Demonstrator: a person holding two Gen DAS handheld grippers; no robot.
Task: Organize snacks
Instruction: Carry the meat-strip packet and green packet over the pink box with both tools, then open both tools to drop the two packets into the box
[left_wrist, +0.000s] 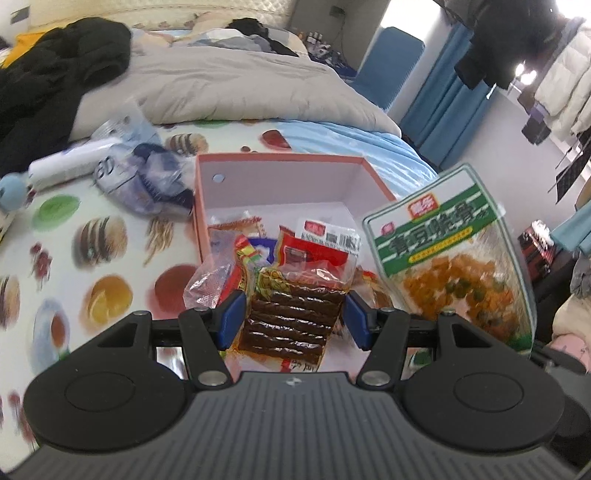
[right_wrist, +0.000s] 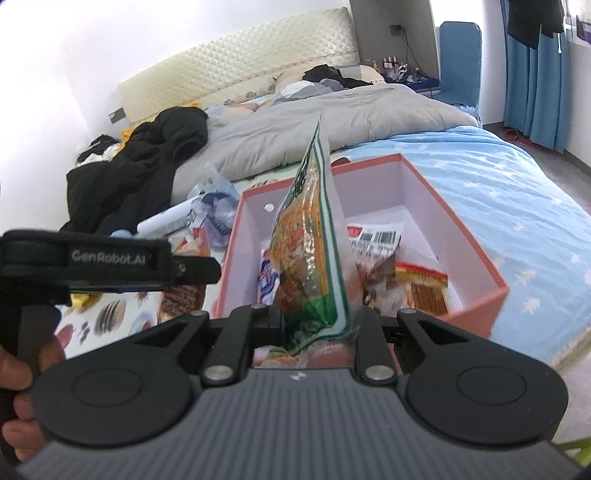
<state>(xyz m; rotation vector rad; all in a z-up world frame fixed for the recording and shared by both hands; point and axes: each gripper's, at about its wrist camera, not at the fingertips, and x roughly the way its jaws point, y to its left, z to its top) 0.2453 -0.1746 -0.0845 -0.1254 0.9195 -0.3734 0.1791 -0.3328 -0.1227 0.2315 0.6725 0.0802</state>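
Left wrist view: the left gripper (left_wrist: 293, 319) hangs low at the near edge of the pink box (left_wrist: 280, 159), its blue pads (left_wrist: 232, 317) spread to either side of a brown-stick snack packet (left_wrist: 291, 319); whether either pad presses the packet cannot be told.
Left claw state: parted, with the packet lying between the pads.
Right wrist view: the right gripper (right_wrist: 317, 325) is clamped on the bottom edge of a green-pea snack bag (right_wrist: 310, 258), which stands upright, edge-on to this camera, above the near side of the pink box (right_wrist: 476, 258).
Green-pea snack bag: from the left camera it (left_wrist: 454, 258) shows its green label and orange contents, just right of the box's near right corner.
Box contents: a barcode-labelled packet (right_wrist: 376, 240) lies near the middle of the box floor, a red-and-yellow packet of brown sticks (right_wrist: 424, 291) sits against the near wall, and a blue-and-white wrapper (right_wrist: 267, 278) lies left of the upright bag.
Outside the box: a crumpled clear plastic bag (left_wrist: 147, 177) and a white tube (left_wrist: 70, 166) lie to the left of the box on the food-print sheet (left_wrist: 92, 266).
Behind the box: a grey duvet (left_wrist: 221, 88) and black clothing (left_wrist: 55, 66).
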